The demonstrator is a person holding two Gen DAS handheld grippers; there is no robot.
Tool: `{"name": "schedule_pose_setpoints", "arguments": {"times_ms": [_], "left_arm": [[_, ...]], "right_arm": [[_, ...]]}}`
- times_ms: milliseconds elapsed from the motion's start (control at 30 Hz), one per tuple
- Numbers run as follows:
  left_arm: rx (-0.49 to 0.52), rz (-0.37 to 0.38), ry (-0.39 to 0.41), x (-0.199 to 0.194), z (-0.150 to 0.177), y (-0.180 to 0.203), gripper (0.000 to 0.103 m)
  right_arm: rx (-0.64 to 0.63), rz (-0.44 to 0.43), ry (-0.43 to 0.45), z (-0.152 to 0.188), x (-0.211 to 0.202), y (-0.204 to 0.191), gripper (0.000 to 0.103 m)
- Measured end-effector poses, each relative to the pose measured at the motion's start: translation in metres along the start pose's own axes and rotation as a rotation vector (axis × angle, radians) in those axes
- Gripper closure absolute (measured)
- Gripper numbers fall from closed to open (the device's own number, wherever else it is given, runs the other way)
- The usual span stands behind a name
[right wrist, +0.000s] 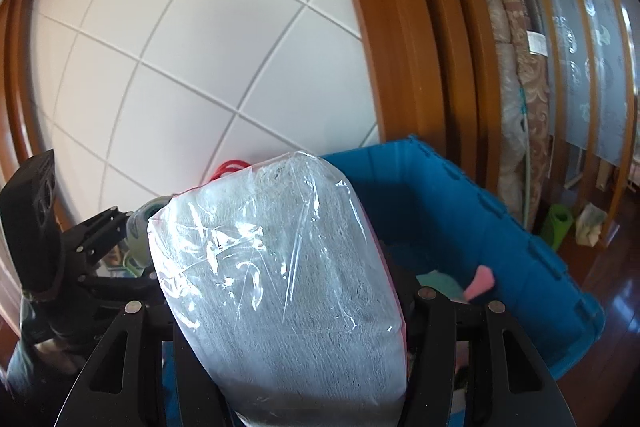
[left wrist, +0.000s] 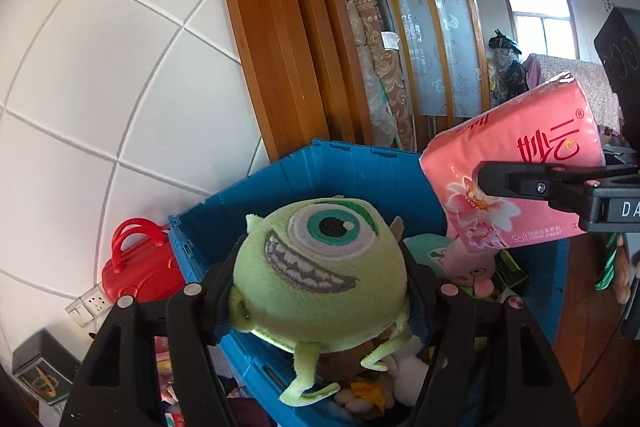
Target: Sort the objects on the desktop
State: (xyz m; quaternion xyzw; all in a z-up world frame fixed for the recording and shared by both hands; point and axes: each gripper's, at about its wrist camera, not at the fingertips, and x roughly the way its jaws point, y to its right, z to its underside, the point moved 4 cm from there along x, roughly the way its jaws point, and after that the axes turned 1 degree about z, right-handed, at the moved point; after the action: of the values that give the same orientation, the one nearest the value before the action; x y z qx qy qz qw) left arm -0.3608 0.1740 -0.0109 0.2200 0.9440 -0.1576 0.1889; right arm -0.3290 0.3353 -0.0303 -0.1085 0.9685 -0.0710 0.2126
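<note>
My left gripper (left wrist: 320, 291) is shut on a green one-eyed plush monster (left wrist: 320, 267) and holds it over the blue plastic bin (left wrist: 320, 171). My right gripper (right wrist: 280, 307) is shut on a pink tissue pack (left wrist: 516, 171), whose clear white end (right wrist: 276, 267) fills the right wrist view. The pack hangs over the bin's right side (right wrist: 500, 227). The right gripper's fingers (left wrist: 520, 183) show at the right of the left wrist view. The left gripper with the plush (right wrist: 136, 231) shows at the left of the right wrist view.
The bin holds several plush toys, including a pink one (left wrist: 472, 267) and a white one (left wrist: 404, 375). A red case with handles (left wrist: 136, 267) stands left of the bin by a wall socket (left wrist: 90, 303). Behind are a white panelled wall, wooden frames and rolled carpets (left wrist: 380, 67).
</note>
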Motion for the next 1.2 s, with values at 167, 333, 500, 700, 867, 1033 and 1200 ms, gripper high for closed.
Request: {"name": "schedule_pose_setpoints", "arguments": {"times_ms": [167,333,500,700,867,1033,1200], "left_arm": [[0.048,-0.148,-0.042,0.015,-0.014,0.007,0.021],[0.015,-0.181,-0.047,0.018,-0.022,0.005,0.02],[0.007,-0.207,-0.042,0.014,-0.024,0.005,0.02],[0.021,-0.231,-0.025,0.012,-0.028,0.01,0.02],[-0.003,-0.256,-0.012,0.003,-0.026,0.008,0.02],[-0.026,-0.293,0.006,-0.011,-0.022,0.006,0.02],[-0.044,-0.328,0.006,-0.023,-0.013,0.001,0.02]], "right_arm": [[0.035,0.071,0.008,-0.019,0.02,0.021,0.002],[0.06,0.049,0.08,-0.035,0.0,0.022,0.0],[0.058,0.021,0.104,-0.036,-0.012,0.019,0.0],[0.078,-0.014,0.1,-0.023,-0.019,0.021,0.0],[0.076,-0.035,0.089,-0.016,-0.023,0.018,0.0],[0.083,-0.063,0.085,-0.011,-0.026,0.017,0.0],[0.073,-0.093,0.085,-0.008,-0.028,0.008,0.0]]}}
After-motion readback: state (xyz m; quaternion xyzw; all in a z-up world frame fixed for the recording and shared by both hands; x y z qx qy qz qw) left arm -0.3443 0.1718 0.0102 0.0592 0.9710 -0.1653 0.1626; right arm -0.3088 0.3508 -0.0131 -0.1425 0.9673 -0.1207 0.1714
